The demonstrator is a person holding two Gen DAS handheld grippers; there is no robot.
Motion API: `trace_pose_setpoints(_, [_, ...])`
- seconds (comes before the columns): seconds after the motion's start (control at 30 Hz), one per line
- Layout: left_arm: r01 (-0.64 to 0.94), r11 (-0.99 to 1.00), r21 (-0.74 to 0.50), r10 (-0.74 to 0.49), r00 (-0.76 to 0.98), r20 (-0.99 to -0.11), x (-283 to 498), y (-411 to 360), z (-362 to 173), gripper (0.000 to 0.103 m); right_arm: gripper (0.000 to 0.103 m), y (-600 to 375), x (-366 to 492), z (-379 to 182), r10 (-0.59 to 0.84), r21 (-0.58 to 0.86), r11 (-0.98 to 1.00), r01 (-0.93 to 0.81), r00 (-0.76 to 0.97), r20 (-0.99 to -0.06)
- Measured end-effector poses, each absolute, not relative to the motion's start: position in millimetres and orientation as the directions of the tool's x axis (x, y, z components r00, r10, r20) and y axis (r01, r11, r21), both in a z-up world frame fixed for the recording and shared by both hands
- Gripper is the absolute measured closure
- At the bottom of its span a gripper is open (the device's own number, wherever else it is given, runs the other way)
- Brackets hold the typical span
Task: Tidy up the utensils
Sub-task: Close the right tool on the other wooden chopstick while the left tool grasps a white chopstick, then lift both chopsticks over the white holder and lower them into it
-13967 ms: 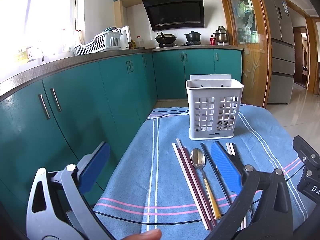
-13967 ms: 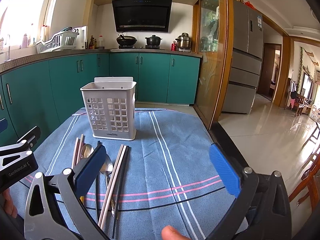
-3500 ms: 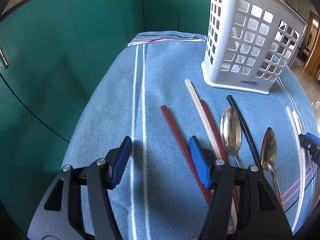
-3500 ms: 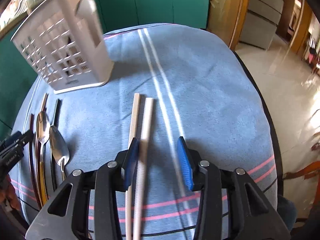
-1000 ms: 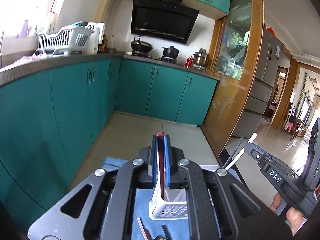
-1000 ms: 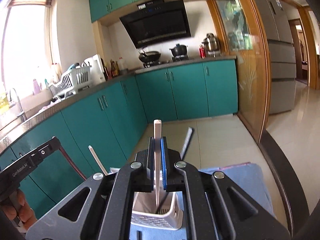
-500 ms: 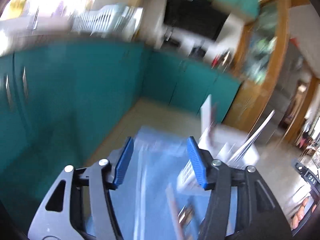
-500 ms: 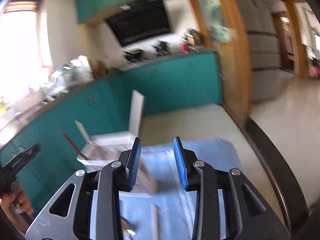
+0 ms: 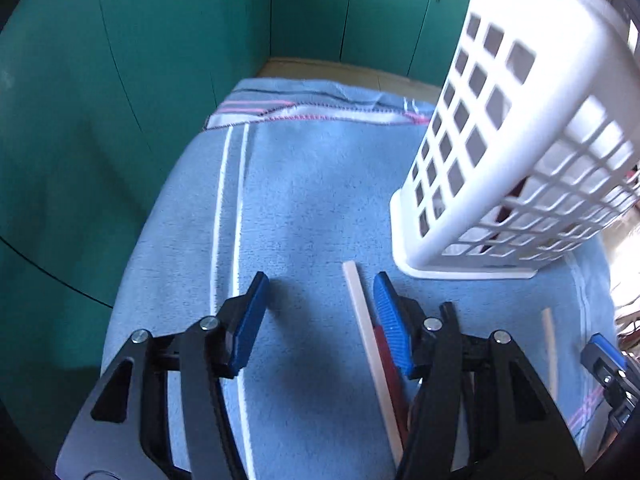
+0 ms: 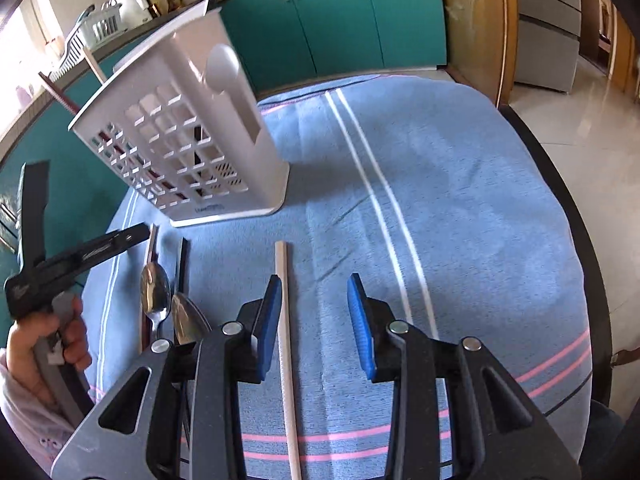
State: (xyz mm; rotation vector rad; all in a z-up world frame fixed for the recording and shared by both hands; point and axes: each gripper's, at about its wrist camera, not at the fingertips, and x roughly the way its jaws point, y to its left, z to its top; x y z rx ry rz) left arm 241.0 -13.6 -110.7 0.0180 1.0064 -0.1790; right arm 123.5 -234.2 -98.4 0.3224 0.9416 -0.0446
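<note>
A white lattice-walled utensil holder (image 10: 192, 148) stands upright on the blue striped cloth, with a dark red chopstick (image 10: 60, 94) and a pale one (image 10: 95, 65) leaning out over its rim. Before it lie the loose pieces — a cream chopstick (image 9: 370, 350) beside a red one (image 9: 386, 352), a black chopstick (image 10: 183, 256), two steel spoons (image 10: 154, 292) side by side. Apart to the right lies a lone beige chopstick (image 10: 286, 344), pointing lengthwise toward the holder.

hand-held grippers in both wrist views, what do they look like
Each hand-held gripper, left and right, has two black angular fingers with triangular cut-outs and silver round pivot bolts, tipped with blue ribbed pads. The right view shows the left one's black pistol-style body with white lettering, and a pale pink patterned sleeve.
</note>
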Motion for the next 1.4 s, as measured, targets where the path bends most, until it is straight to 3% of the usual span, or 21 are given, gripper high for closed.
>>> trace_pose_setpoints(0.17, [0.159,0.986,-0.043,-0.121,0.517,-0.847,229.6,-2.6,-110.3,0.069,0.069,-231.4,130.8,-102.7,0.089,0.228,0.958,0.175,0.575,-0.813])
trace_pose_setpoints(0.3, [0.147,0.988,-0.047,-0.117,0.515,-0.849,223.8,12.1,-106.5,0.068,0.069,-226.0,138.0,-102.3,0.083,0.198,0.969,0.147,0.562,-0.823])
trace_pose_setpoints(0.37, [0.136,0.990,-0.043,-0.107,0.515,-0.851,225.5,14.7,-106.5,0.060,0.069,-218.1,146.8,-104.8,0.075,0.172,0.977,0.129,0.545,-0.835])
trace_pose_setpoints(0.6, [0.162,0.987,0.010,-0.076,0.514,-0.855,227.4,1.8,-111.2,0.057,0.069,-199.2,173.5,-117.3,-0.026,0.035,0.993,0.114,0.489,-0.872])
trace_pose_setpoints(0.83, [0.175,0.984,0.016,-0.076,0.503,-0.861,226.4,-2.8,-111.3,0.056,0.077,-195.7,175.5,-116.0,-0.042,-0.003,0.997,0.083,0.477,-0.878])
trace_pose_setpoints(0.9, [0.174,0.985,0.017,-0.073,0.501,-0.862,227.0,-4.1,-111.7,0.056,0.087,-194.7,174.5,-115.0,-0.033,0.003,0.997,0.074,0.477,-0.878])
trace_pose_setpoints(1.0, [0.191,0.982,0.004,-0.094,0.500,-0.861,224.7,-6.1,-110.4,0.068,0.096,-191.4,168.7,-113.4,-0.019,0.014,0.998,0.066,0.476,-0.879])
trace_pose_setpoints(1.03, [0.202,0.979,-0.002,-0.105,0.500,-0.860,223.6,-6.4,-110.2,0.084,0.096,-192.4,167.2,-112.8,0.006,0.040,0.997,0.061,0.478,-0.878])
trace_pose_setpoints(1.07, [0.210,0.978,-0.015,-0.119,0.495,-0.861,221.4,-6.5,-109.2,0.089,0.096,-192.6,166.1,-111.6,0.017,0.052,0.997,0.061,0.480,-0.877])
trace_pose_setpoints(1.4, [0.257,0.962,-0.089,-0.230,0.594,-0.770,180.2,-1.3,-51.6,0.097,0.096,-205.4,119.1,-35.2,0.059,0.111,0.993,0.045,0.625,-0.778])
